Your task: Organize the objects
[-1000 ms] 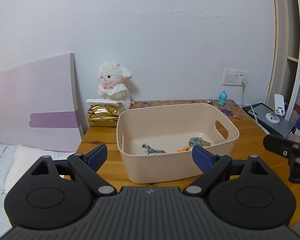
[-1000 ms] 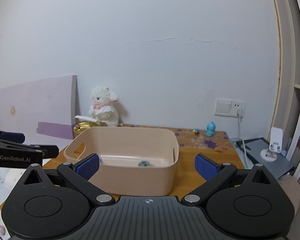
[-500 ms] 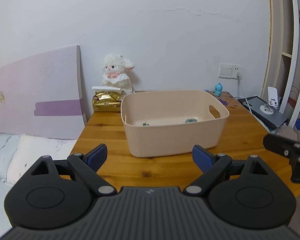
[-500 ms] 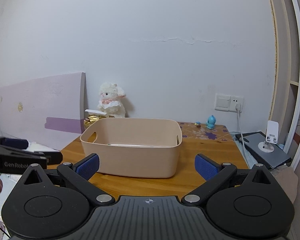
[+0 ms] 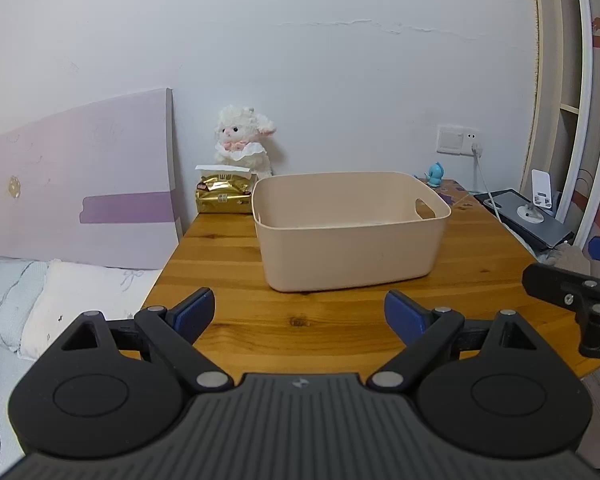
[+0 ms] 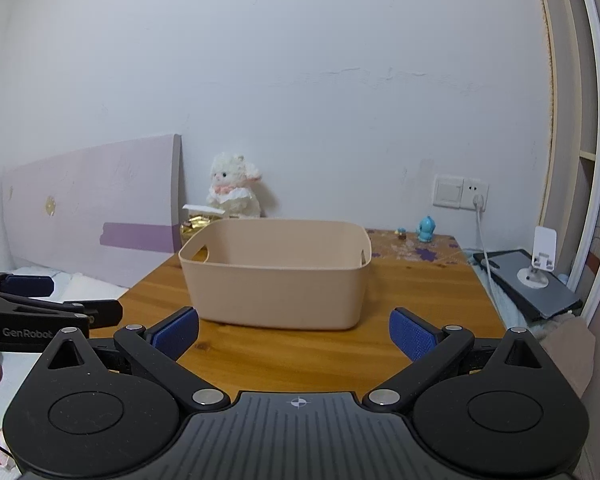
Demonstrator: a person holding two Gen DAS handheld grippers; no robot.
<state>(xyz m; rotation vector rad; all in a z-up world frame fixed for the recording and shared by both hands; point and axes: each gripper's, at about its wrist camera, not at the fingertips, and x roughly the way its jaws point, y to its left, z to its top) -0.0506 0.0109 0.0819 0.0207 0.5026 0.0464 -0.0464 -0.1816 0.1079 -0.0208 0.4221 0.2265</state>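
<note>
Hovering: left tool (image 5: 299,311) and right tool (image 6: 294,331) both hang low at the near edge of the wooden surface (image 5: 340,324), facing the bin and touching nothing.
Left tool state: blue-padded fingers (image 5: 194,310) spread wide, nothing between them.
Right tool state: fingers (image 6: 410,334) likewise spread wide and empty.
Task's thing: beige rounded plastic storage bin (image 5: 350,230), standing upright near the middle of the surface, well apart from both tools.
Bin look: smooth matte walls, a rolled rim, oval handle cut-outs (image 5: 425,209) in the short ends; from this low angle its floor is hidden, so what lies inside cannot be told.
Why so placed: the open top faces up and the bin sits central, probably so either tool can drop things in from its own side.
Along the wall: white plush lamb (image 5: 242,140), gold foil packet (image 5: 222,196) just beside the bin's back corner, small blue figurine (image 6: 425,229).
Right edge: dark tablet with a white phone stand (image 6: 540,264) on it.
Judgement: no loose item lies on the bare wood, so the sorting looks largely done.
</note>
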